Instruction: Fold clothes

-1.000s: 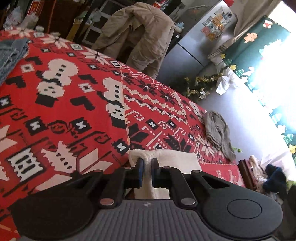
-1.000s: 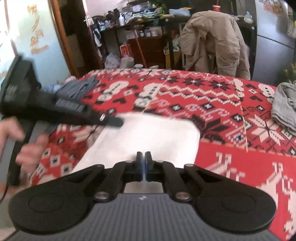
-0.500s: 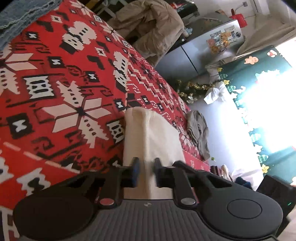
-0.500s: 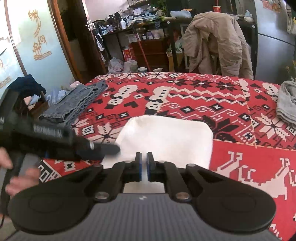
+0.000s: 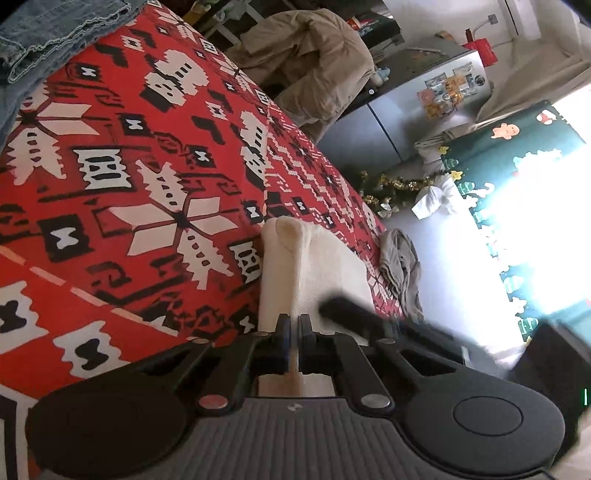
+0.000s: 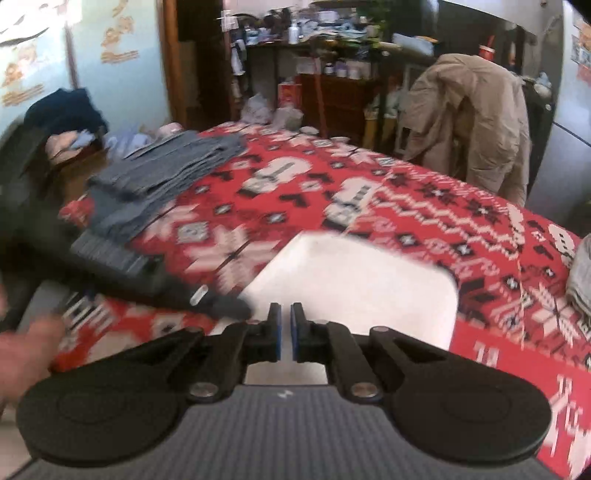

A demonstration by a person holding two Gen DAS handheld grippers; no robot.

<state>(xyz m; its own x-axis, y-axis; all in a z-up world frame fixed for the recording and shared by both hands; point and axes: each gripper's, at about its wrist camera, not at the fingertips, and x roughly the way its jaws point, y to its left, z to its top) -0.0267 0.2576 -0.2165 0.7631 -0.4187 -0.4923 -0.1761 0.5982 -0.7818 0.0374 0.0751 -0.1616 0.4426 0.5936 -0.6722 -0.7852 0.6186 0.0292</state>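
Note:
A folded white cloth (image 5: 325, 266) (image 6: 354, 273) lies on the red patterned bedspread (image 5: 110, 221) (image 6: 406, 206). My left gripper (image 5: 294, 332) is shut on the cloth's near edge, and a raised crease runs from the cloth into its pads. From the right wrist it shows as a blurred black left gripper (image 6: 236, 308) at the cloth's near left corner, held by a hand (image 6: 26, 350). My right gripper (image 6: 286, 332) is shut over the cloth's near edge. I see only white cloth behind its thin slit, and a pinch is not evident. Its blurred finger (image 5: 351, 317) crosses the cloth.
Folded blue jeans (image 5: 55, 29) (image 6: 166, 173) lie at the bed's far left. A grey garment (image 5: 402, 266) (image 6: 581, 280) sits by the right edge. Beyond the bed, a beige jacket (image 6: 469, 110) hangs over a chair, beside cluttered shelves and a fridge (image 5: 406, 122).
The left jaws have narrowed onto the cloth's edge since half a second ago. The right gripper's finger has swung into the left wrist view, and the two grippers now sit close together.

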